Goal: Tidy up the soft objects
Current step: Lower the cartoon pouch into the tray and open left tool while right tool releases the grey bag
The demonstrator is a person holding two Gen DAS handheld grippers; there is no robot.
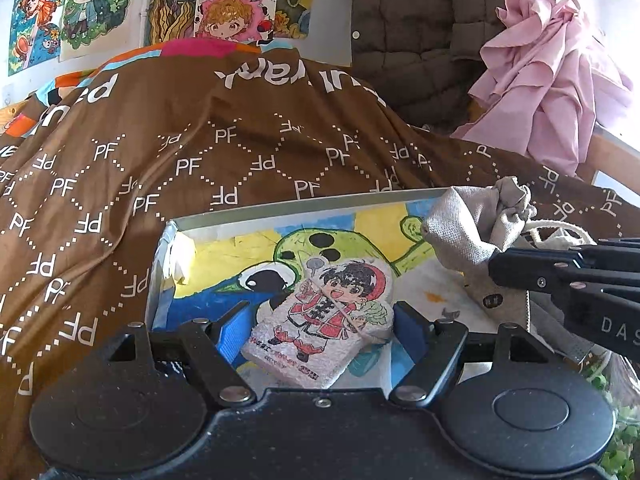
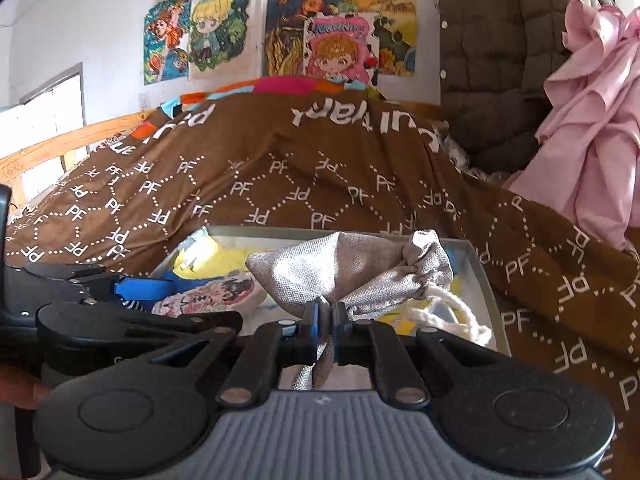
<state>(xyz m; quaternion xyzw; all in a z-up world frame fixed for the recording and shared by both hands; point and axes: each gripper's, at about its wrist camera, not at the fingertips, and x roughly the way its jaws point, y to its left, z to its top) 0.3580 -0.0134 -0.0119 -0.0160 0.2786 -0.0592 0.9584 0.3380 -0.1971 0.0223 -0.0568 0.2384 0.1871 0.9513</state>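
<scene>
A shallow grey tray [image 1: 304, 207] lined with a painted cartoon picture rests on a brown blanket. My left gripper [image 1: 320, 330] straddles a white soft pad [image 1: 320, 320] printed with a cartoon boy. Its blue pads [image 1: 232, 332] press the pad's lower sides over the tray. My right gripper [image 2: 328, 320] is shut on a fold of a grey drawstring pouch [image 2: 360, 272], which hangs over the tray's right part [image 2: 482, 280]. From the left wrist view, the right gripper [image 1: 496, 268] comes in from the right with the pouch [image 1: 460, 232]. The white cord [image 2: 456, 312] dangles.
A brown blanket [image 1: 200, 140] with white "PF" print covers the bed around the tray. A pink cloth [image 1: 552, 80] and a quilted olive jacket [image 1: 412, 32] hang at the back right. Cartoon posters [image 1: 232, 4] cover the wall. A wooden bed rail [image 2: 60, 144] runs along the left.
</scene>
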